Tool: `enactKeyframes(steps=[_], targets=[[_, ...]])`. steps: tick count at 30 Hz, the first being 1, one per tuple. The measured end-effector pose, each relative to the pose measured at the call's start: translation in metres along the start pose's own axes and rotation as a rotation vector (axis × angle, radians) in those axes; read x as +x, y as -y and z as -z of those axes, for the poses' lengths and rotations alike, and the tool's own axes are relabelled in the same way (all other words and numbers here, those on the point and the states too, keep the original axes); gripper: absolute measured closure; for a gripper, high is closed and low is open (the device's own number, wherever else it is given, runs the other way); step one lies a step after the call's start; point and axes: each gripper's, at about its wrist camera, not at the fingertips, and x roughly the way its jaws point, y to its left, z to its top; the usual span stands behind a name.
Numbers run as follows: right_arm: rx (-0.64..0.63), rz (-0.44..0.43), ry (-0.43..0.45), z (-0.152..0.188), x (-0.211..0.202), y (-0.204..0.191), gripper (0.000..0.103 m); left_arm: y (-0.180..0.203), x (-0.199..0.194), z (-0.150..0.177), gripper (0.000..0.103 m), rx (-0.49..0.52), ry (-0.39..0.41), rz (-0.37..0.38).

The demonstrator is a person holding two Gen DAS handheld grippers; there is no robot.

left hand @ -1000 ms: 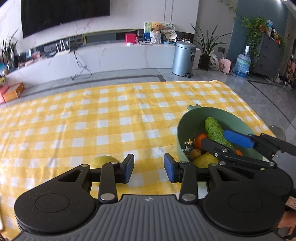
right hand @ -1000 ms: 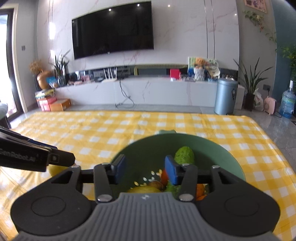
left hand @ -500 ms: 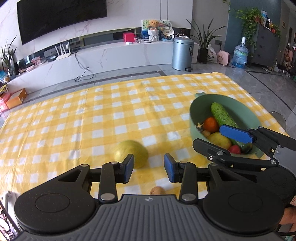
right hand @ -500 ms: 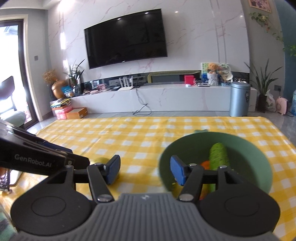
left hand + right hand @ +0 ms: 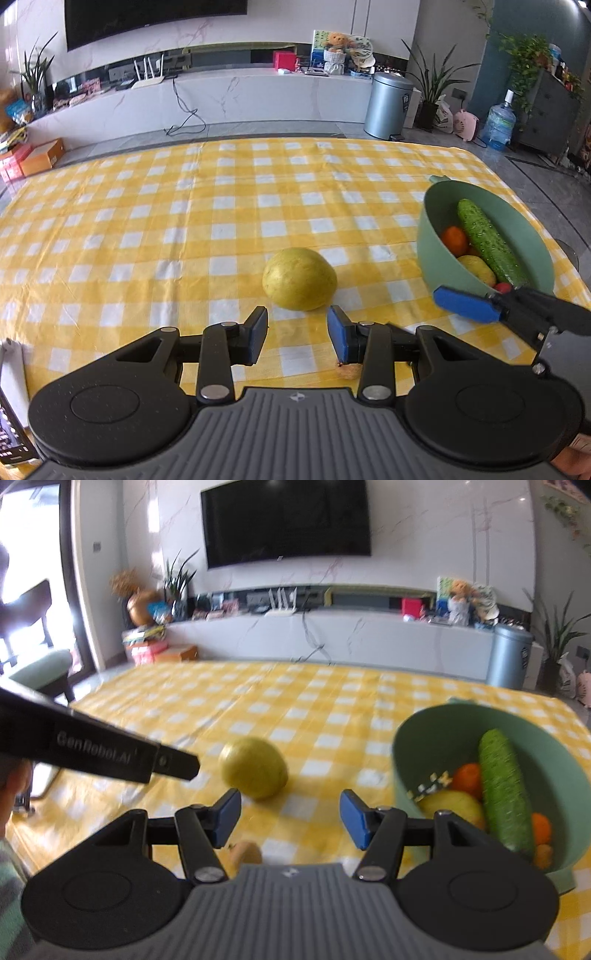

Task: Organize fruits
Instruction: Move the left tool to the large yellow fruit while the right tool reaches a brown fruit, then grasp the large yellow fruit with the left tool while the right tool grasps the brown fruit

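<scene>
Yellow-and-white checked cloth (image 5: 155, 229) covers the table where two hand-held grippers hover over loose fruit. At the far left of the right wrist view a person's hand (image 5: 14, 779) shows behind the black body of the left gripper (image 5: 297, 334), whose blue-padded jaws stand apart with nothing between them; in its own view they point at a large yellow-green fruit (image 5: 299, 278) that lies on the cloth just beyond the fingertips, untouched. A small brownish fruit (image 5: 347, 370) lies nearer the camera, partly hidden under that gripper's right-hand finger, and what kind it is cannot be told. The right gripper (image 5: 290, 818) hangs beside its partner, its jaws set wider and empty, over bare cloth between the yellow-green fruit and a pale green bowl (image 5: 430, 236). One of its blue pads (image 5: 465, 304) reaches across the bowl's near rim in the left wrist view. The bowl stands near the table's right edge and holds a knobbly green cucumber (image 5: 491, 243) propped aslant, an orange (image 5: 455, 240) beside it, a yellow fruit (image 5: 476, 269) lower down and a small red fruit (image 5: 503, 288) at the near side. Behind the table runs a white marble media console (image 5: 229, 96) beneath a wall television (image 5: 288, 520), with a steel pedal bin (image 5: 388, 105) to the right.
</scene>
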Motion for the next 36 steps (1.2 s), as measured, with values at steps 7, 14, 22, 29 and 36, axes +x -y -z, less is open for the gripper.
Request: enactKeyframes(steps=[7, 14, 22, 29, 36], targets=[[-0.042, -0.018, -0.071, 0.006, 0.018, -0.009, 0.054, -0.019, 0.011, 0.009, 0.058, -0.065, -0.001, 0.033], [-0.067, -0.054, -0.133, 0.012, 0.033, -0.017, 0.064, -0.033, 0.023, 0.014, 0.058, -0.112, -0.014, 0.040], [-0.104, -0.074, -0.183, 0.018, 0.045, -0.025, 0.072, -0.030, 0.034, 0.018, 0.058, -0.090, -0.028, 0.053], [-0.112, -0.073, -0.200, 0.019, 0.048, -0.026, 0.080, -0.024, 0.039, 0.020, 0.058, -0.060, -0.029, 0.060], [-0.062, -0.047, -0.173, 0.015, 0.046, -0.015, 0.080, -0.021, 0.035, 0.016, 0.045, -0.048, 0.036, 0.059]])
